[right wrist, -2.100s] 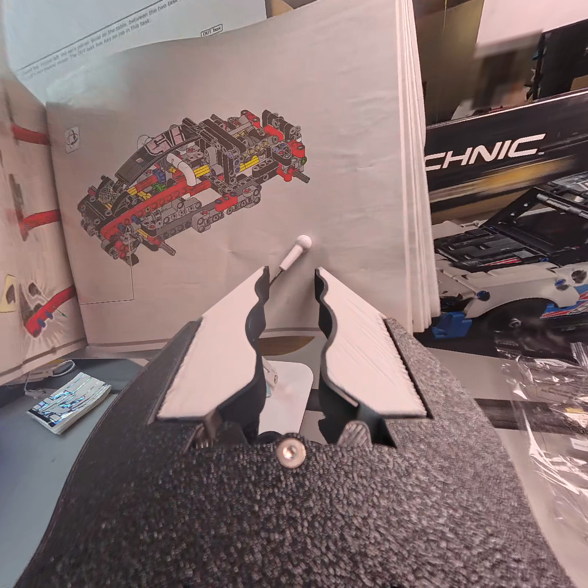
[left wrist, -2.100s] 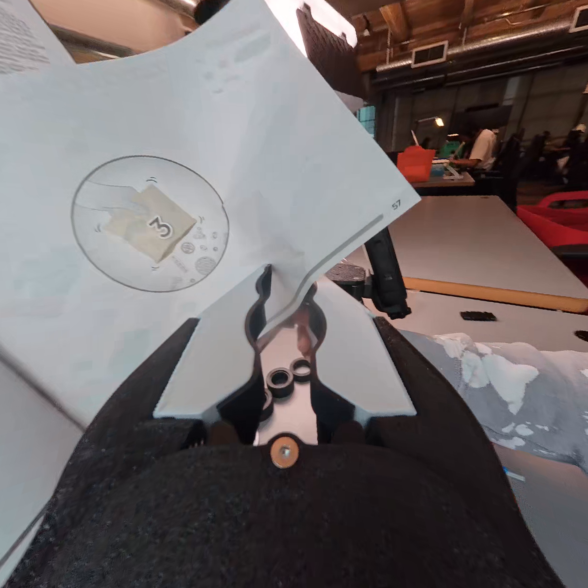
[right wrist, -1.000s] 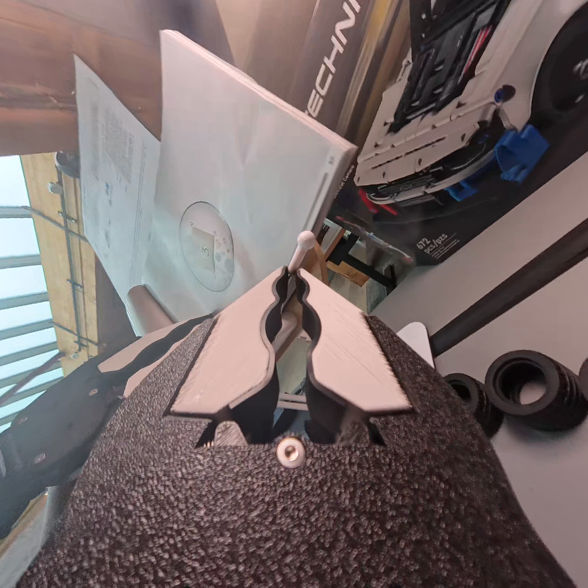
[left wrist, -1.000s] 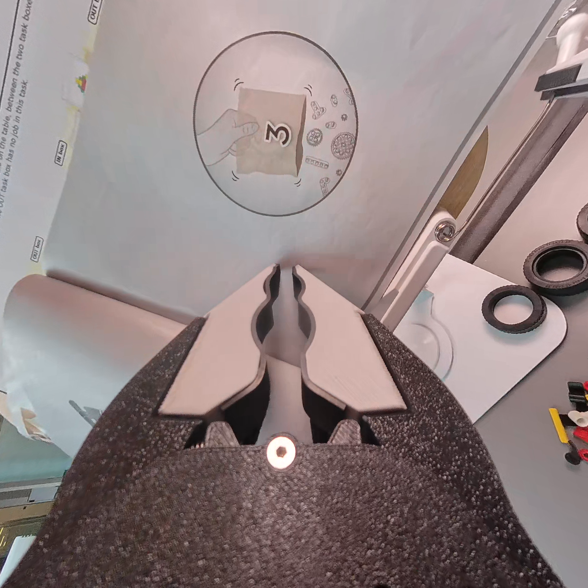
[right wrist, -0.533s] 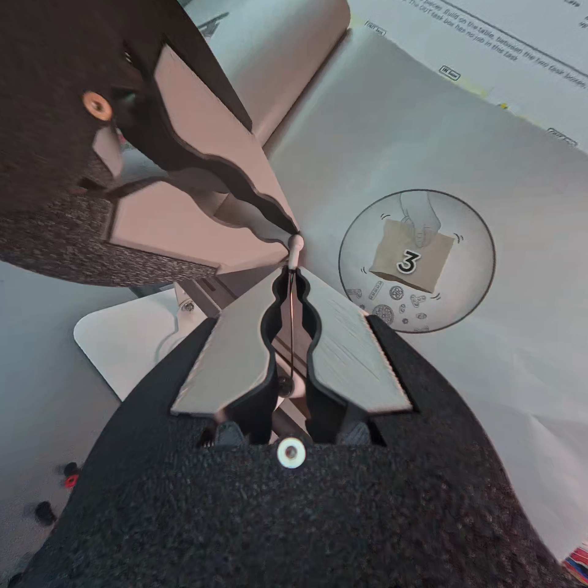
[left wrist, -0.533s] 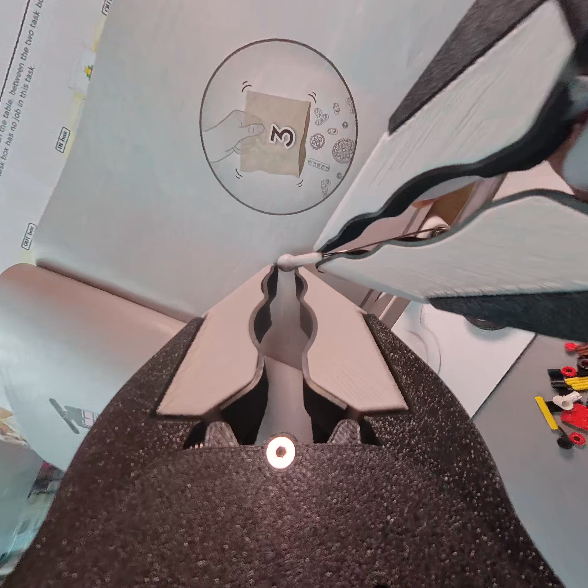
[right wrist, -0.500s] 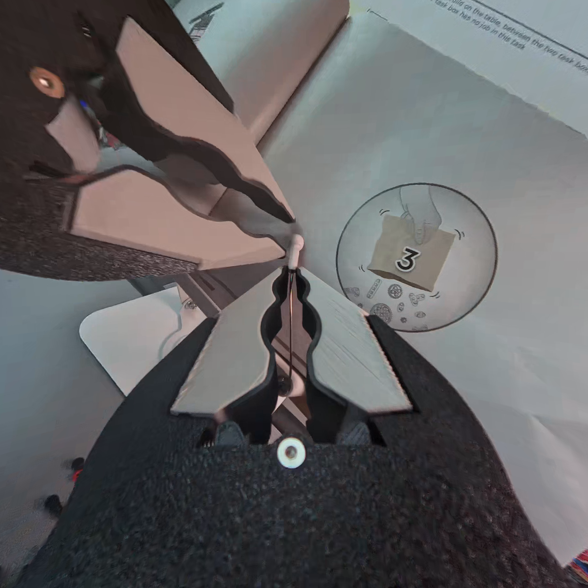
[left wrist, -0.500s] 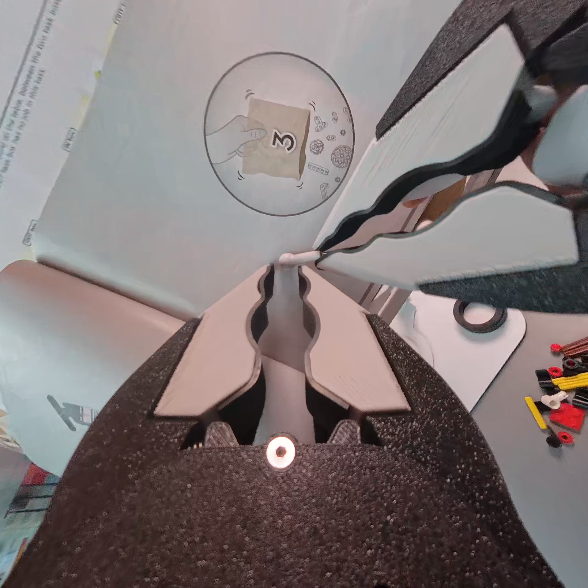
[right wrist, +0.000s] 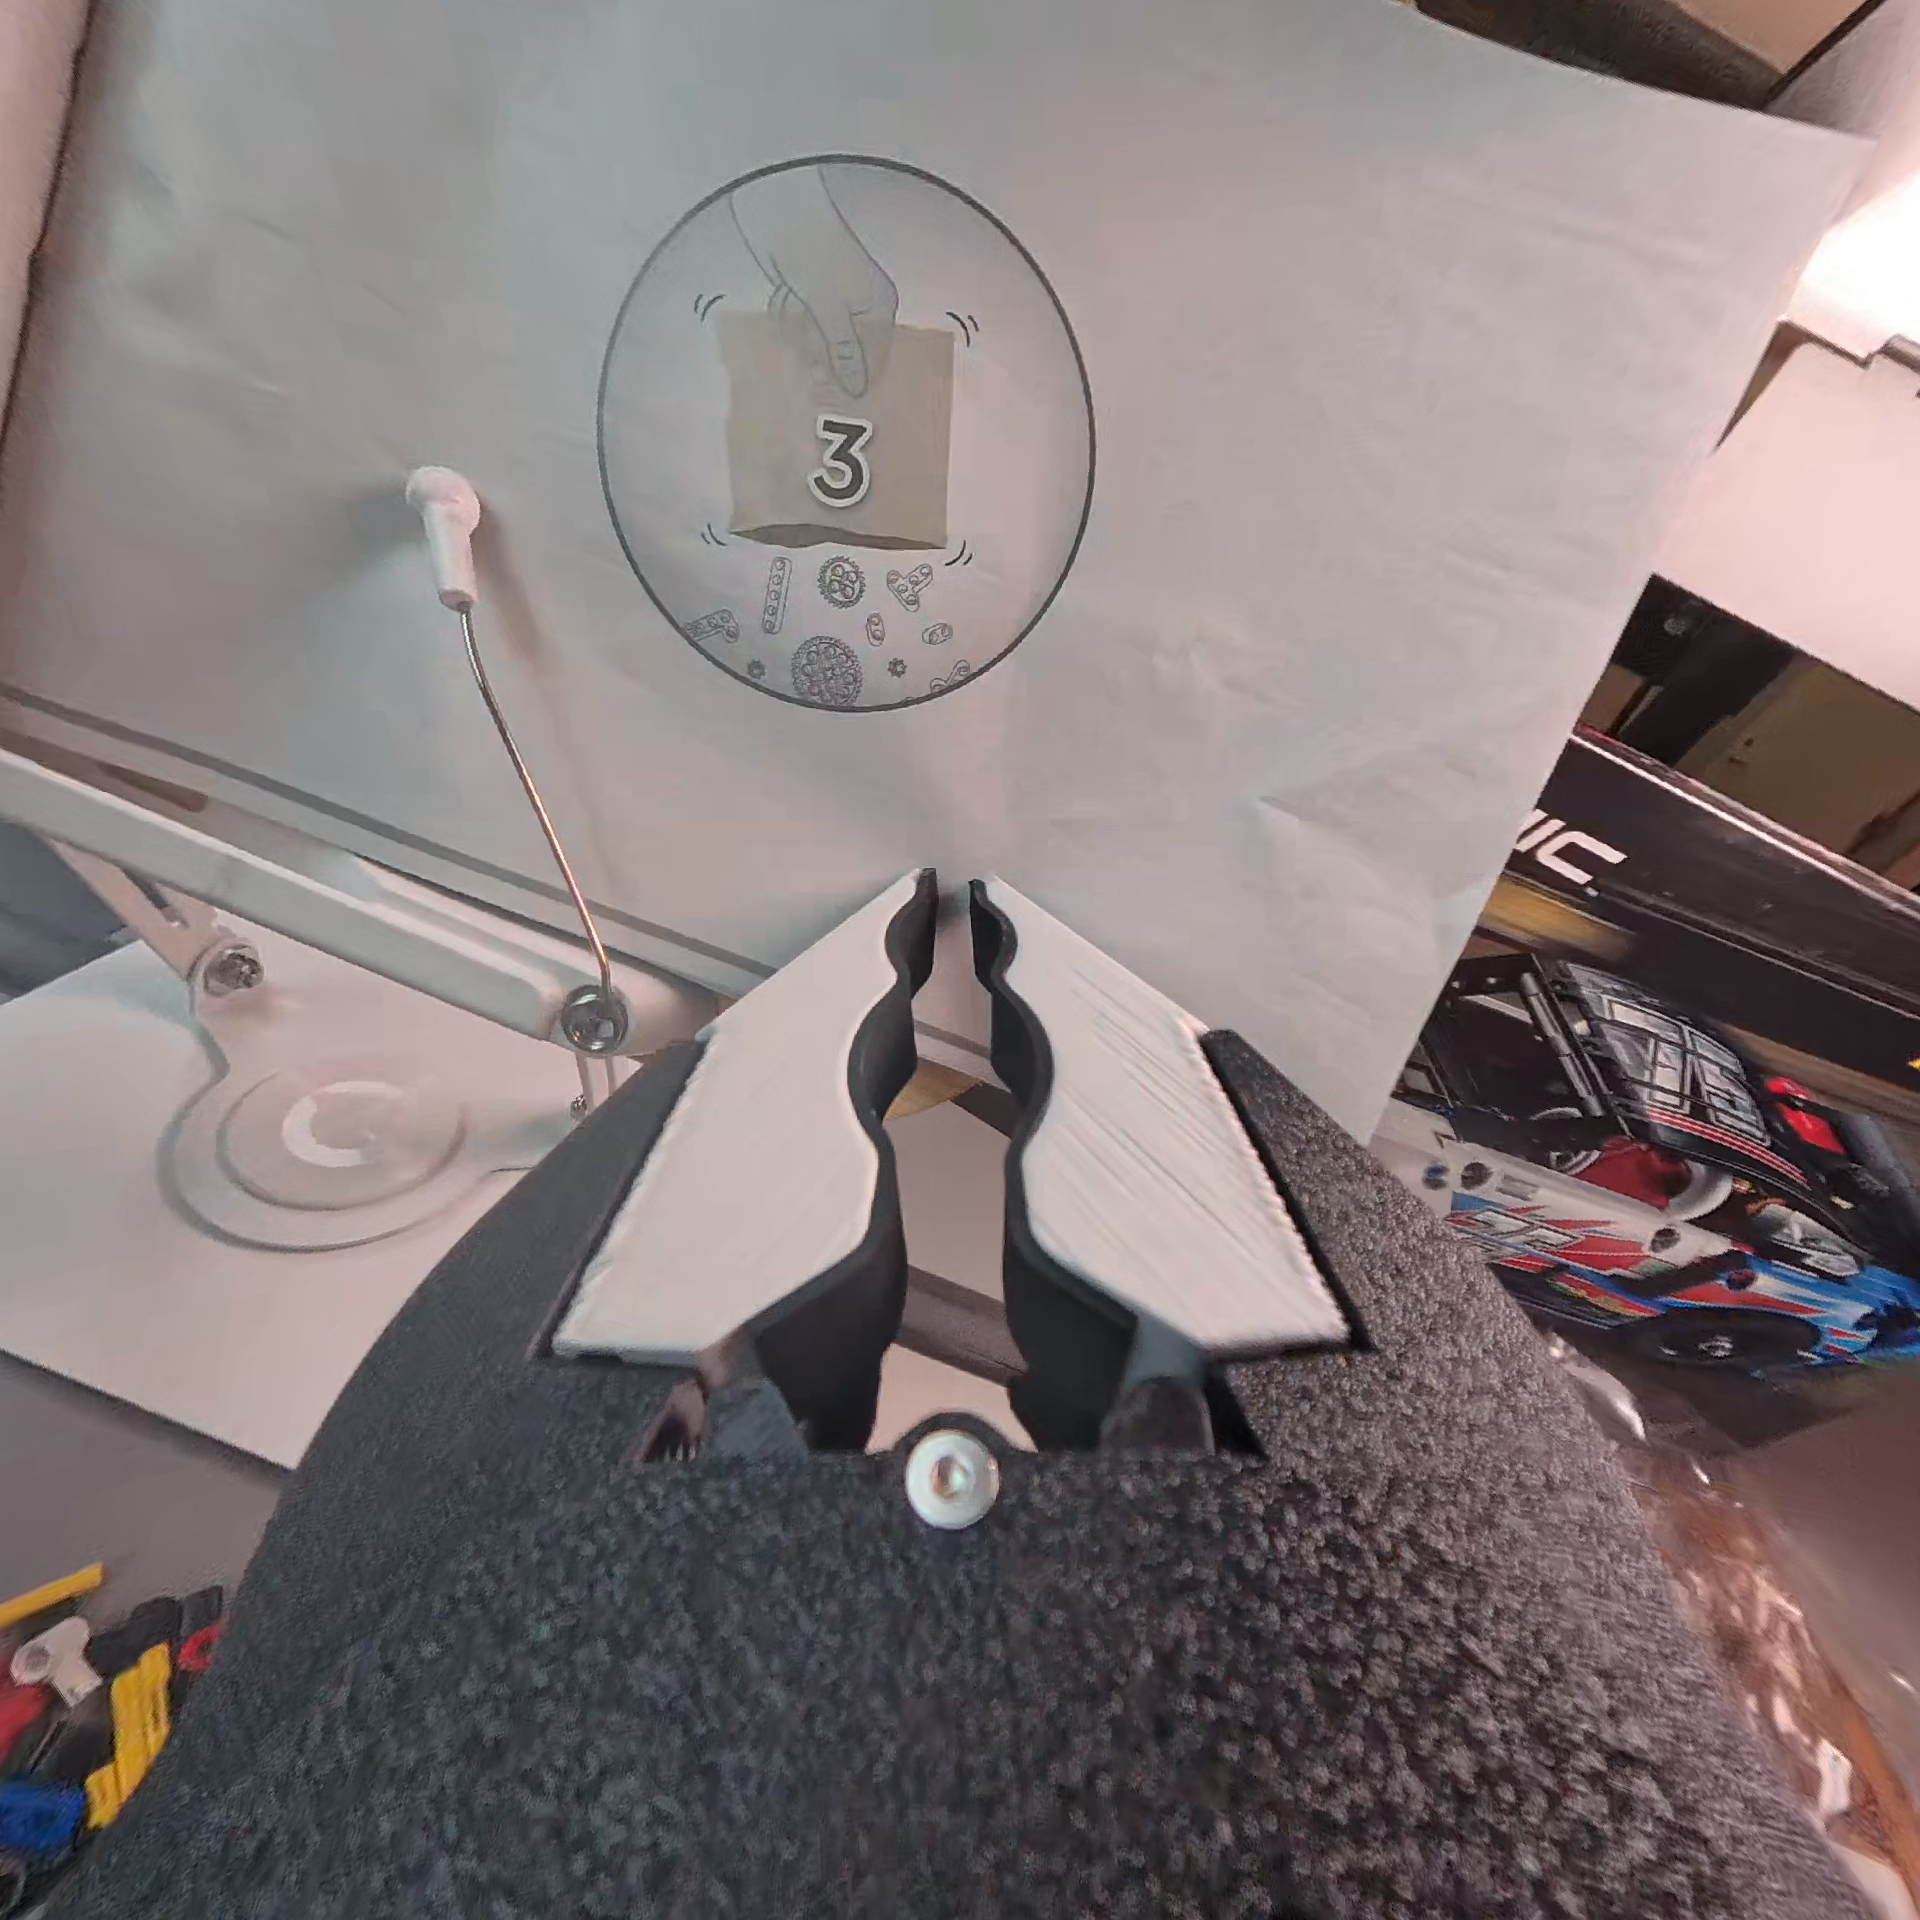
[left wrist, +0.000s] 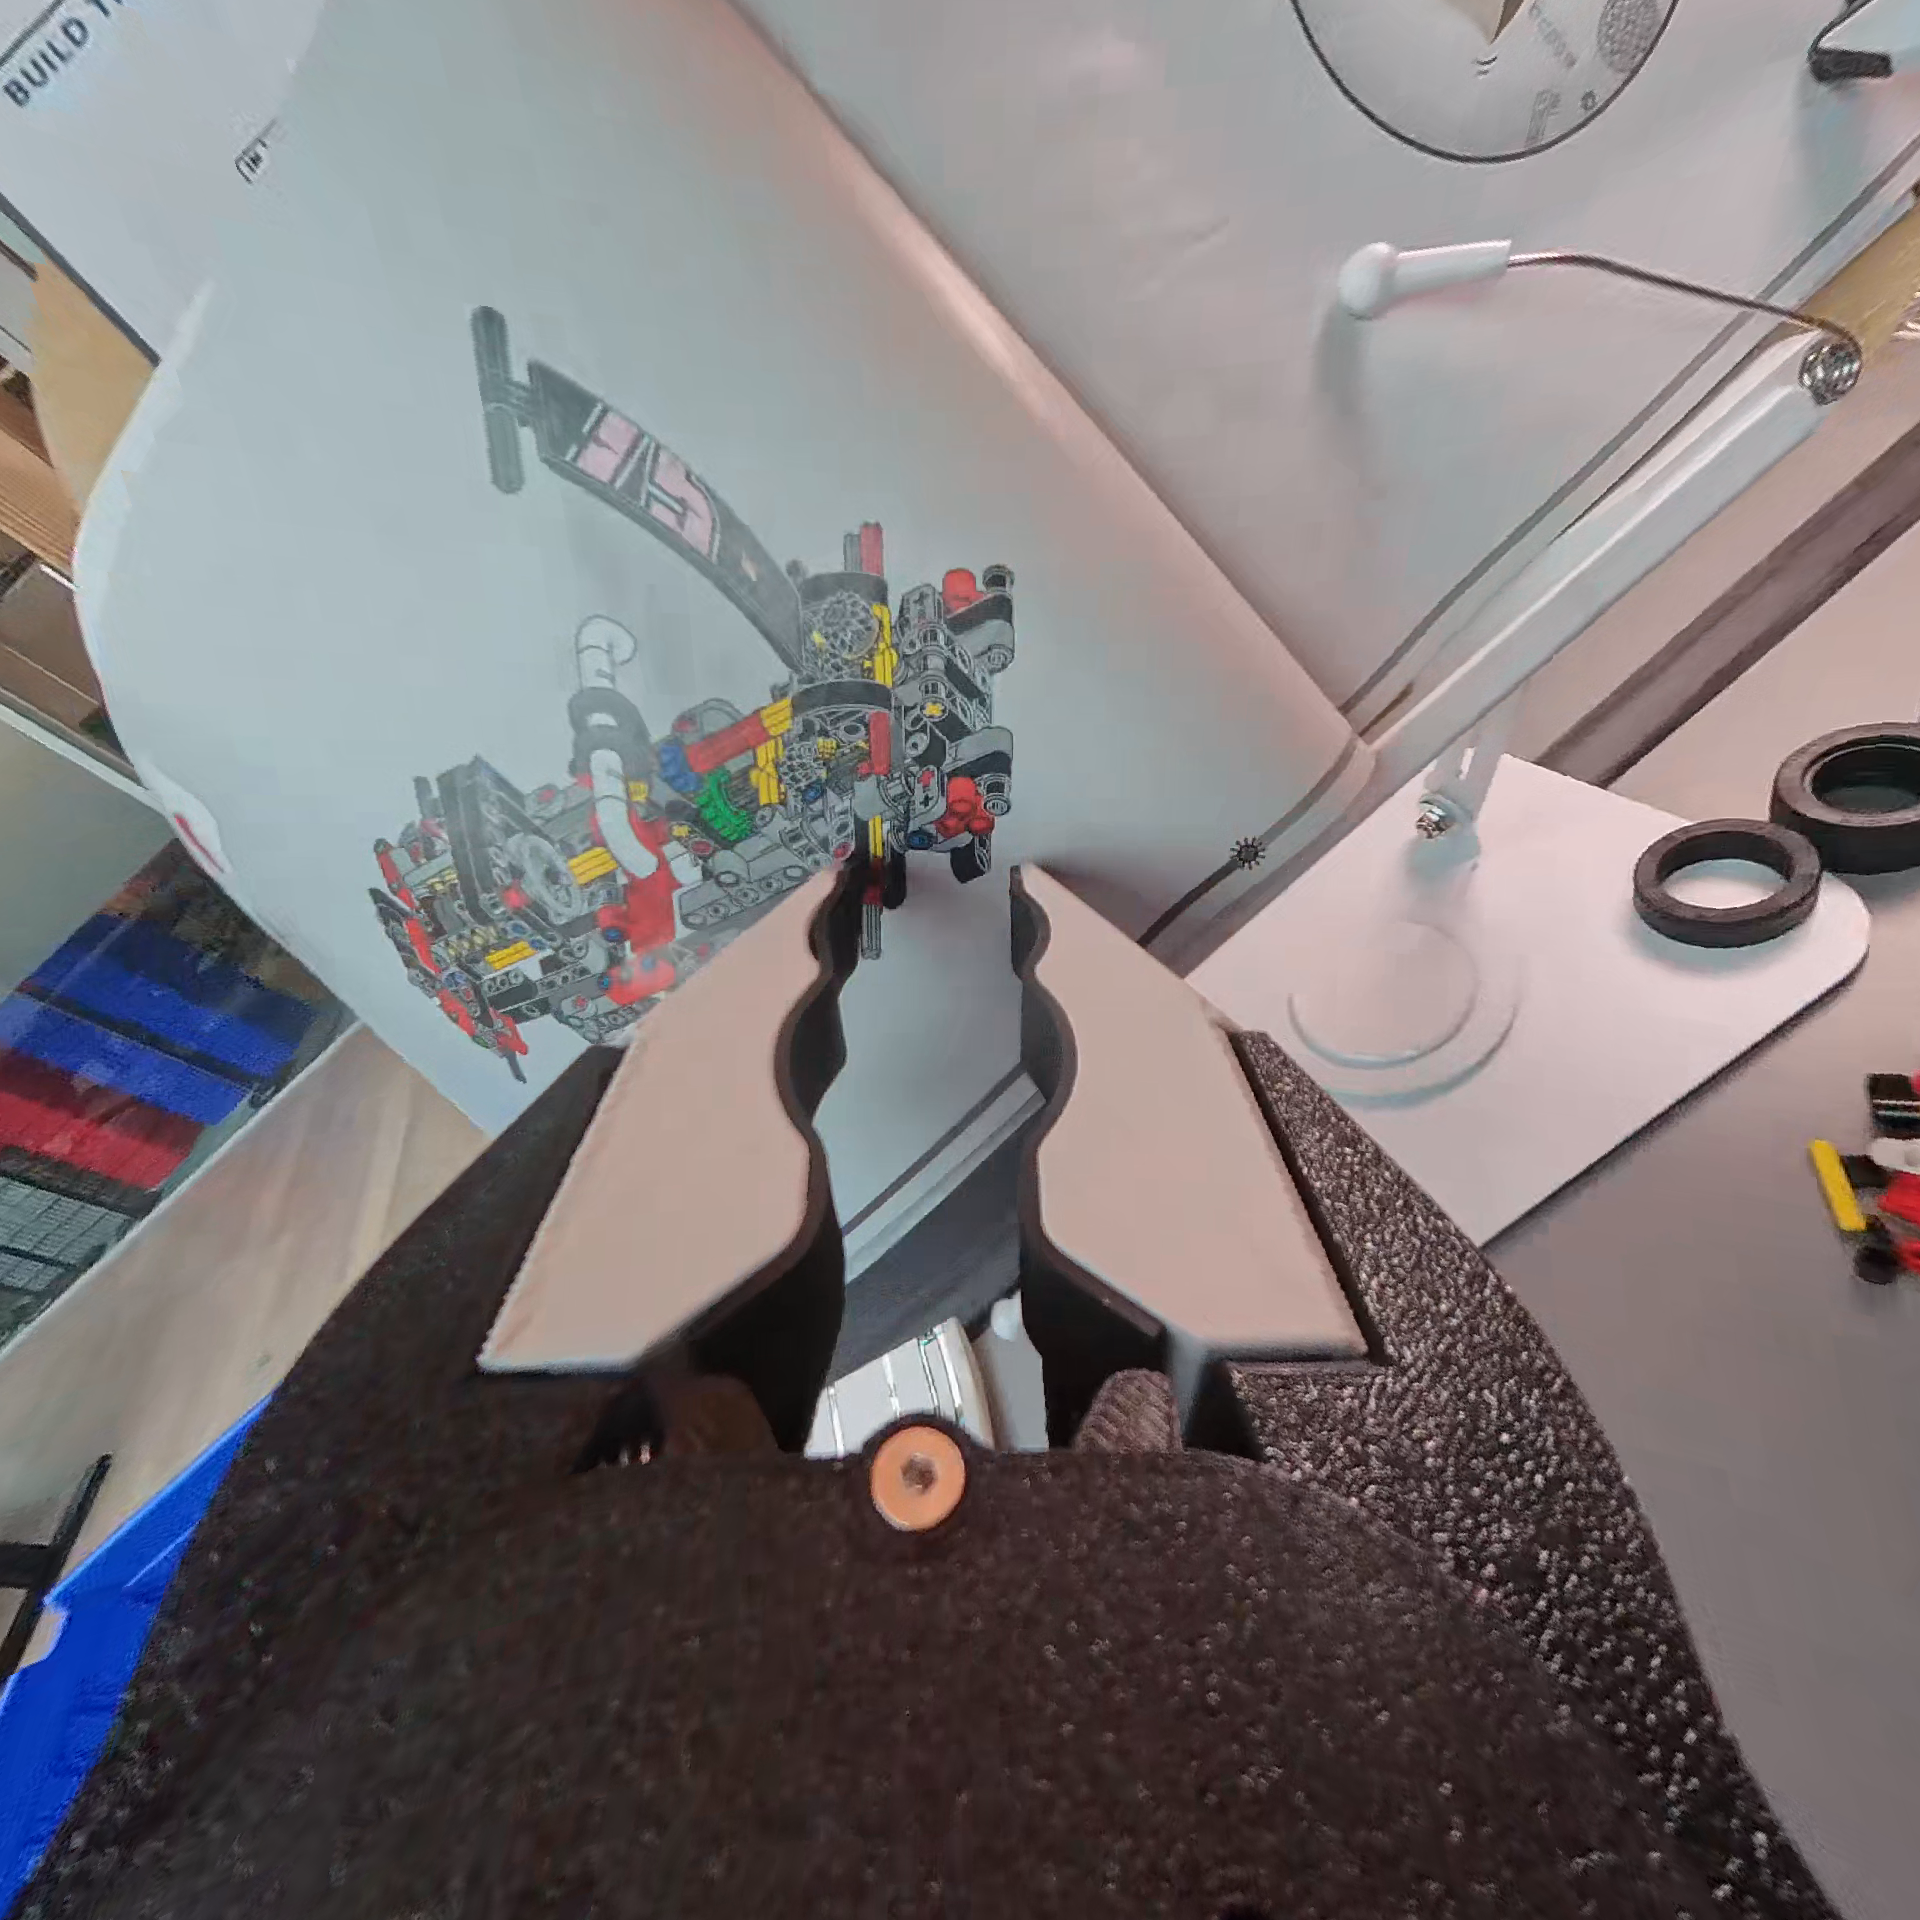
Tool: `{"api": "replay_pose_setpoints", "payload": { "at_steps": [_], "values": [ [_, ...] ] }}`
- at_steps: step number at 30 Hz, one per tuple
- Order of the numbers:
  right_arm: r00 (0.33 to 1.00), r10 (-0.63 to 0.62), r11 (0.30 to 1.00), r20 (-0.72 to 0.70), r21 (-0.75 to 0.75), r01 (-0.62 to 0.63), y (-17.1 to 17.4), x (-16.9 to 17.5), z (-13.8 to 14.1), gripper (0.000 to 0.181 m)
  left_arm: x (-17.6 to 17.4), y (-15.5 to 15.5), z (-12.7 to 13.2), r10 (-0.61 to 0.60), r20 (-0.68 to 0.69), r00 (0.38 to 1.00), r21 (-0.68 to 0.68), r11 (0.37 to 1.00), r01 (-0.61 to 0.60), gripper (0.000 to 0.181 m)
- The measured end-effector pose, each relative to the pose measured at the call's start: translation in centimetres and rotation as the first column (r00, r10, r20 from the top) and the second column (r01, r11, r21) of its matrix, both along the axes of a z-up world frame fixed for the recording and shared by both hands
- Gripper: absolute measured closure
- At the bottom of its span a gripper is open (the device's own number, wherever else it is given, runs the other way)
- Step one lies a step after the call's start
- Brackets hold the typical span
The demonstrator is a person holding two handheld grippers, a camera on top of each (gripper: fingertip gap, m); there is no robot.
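Note:
An instruction booklet stands open on a white stand (right wrist: pixel 312 894). Its right page (right wrist: pixel 1299 520), with a round drawing, lies flat under a wire page clip with a white tip (right wrist: pixel 445 520). The clip also shows in the left wrist view (left wrist: pixel 1423 272). The left page (left wrist: pixel 520 468), with a colour drawing of a car frame, curls outward. My left gripper (left wrist: pixel 930 894) is open and empty, close in front of that curled page's lower edge. My right gripper (right wrist: pixel 949 885) is empty, jaws a narrow gap apart, just before the right page's lower edge and right of the clip.
The stand's white base plate (left wrist: pixel 1558 1039) lies on the grey table with two black tyres (left wrist: pixel 1725 894) by it. Small coloured bricks (left wrist: pixel 1881 1195) lie at the right, and also show in the right wrist view (right wrist: pixel 94 1704). A black toy-car box (right wrist: pixel 1662 1174) stands behind. A blue bin (left wrist: pixel 94 1621) is low left. One gripper's finger ends stand about 25 centimetres off the other's.
My right gripper has let go of the wire clip, which now rests on the right page. My left gripper has opened and swung left to the curled page. The two grippers have drawn apart.

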State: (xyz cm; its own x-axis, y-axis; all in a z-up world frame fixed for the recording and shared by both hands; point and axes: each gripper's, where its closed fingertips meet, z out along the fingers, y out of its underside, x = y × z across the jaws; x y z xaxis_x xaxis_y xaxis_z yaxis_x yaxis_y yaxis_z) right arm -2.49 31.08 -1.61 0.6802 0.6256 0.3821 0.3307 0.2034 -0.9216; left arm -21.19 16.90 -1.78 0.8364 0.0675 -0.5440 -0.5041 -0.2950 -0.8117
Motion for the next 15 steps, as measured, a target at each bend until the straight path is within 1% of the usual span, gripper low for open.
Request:
{"api": "replay_pose_setpoints", "payload": {
  "at_steps": [2, 4, 6, 7, 10, 11, 13, 14, 15],
  "values": [
    [0.999, -0.003, 0.999, -0.040, -0.042, 0.001, 1.1, -0.1, 0.0, 0.175, -0.2, 0.4, 0.6, 0.009, -0.036, 0.999, 0.009, 1.000, -0.009, 0.150],
    [0.998, 0.000, 0.996, -0.067, -0.084, -0.005, 1.5, -0.2, -0.1, 0.176, -0.3, 0.7, 1.6, 0.027, -0.112, 0.993, 0.033, 0.999, -0.023, 0.156],
    [0.998, 0.011, 0.995, -0.064, -0.100, -0.017, 1.1, -0.1, 0.0, 0.177, -0.4, 1.0, 1.6, 0.024, -0.140, 0.990, 0.013, 1.000, -0.023, 0.159],
    [0.998, 0.030, 0.994, -0.051, -0.101, -0.035, 0.7, -0.2, -0.1, 0.179, -0.5, 1.1, 1.5, 0.023, -0.154, 0.988, 0.006, 1.000, -0.022, 0.159],
    [0.999, 0.029, 0.995, 0.028, -0.093, -0.026, 0.4, -0.1, -1.1, 0.181, -1.0, 1.6, 1.4, 0.033, -0.207, 0.978, 0.028, 0.999, -0.027, 0.159],
    [0.999, 0.031, 0.995, 0.044, -0.094, -0.027, 0.3, 0.0, -1.3, 0.181, -1.1, 1.8, 1.3, 0.034, -0.220, 0.975, 0.042, 0.999, -0.025, 0.162],
    [0.997, 0.069, 0.985, 0.044, -0.160, -0.061, -0.1, 0.0, -1.6, 0.181, -1.3, 2.0, 1.1, 0.039, -0.248, 0.968, 0.068, 0.997, -0.023, 0.171],
    [0.996, 0.085, 0.977, 0.038, -0.200, -0.076, -0.2, 0.2, -1.6, 0.180, -1.7, 1.9, 1.3, 0.061, -0.265, 0.962, 0.082, 0.996, -0.041, 0.171],
    [0.997, 0.079, 0.976, 0.023, -0.205, -0.073, 0.0, 0.6, -1.0, 0.171, -1.9, 2.0, 1.4, 0.071, -0.268, 0.961, 0.085, 0.995, -0.050, 0.171]
  ]
}}
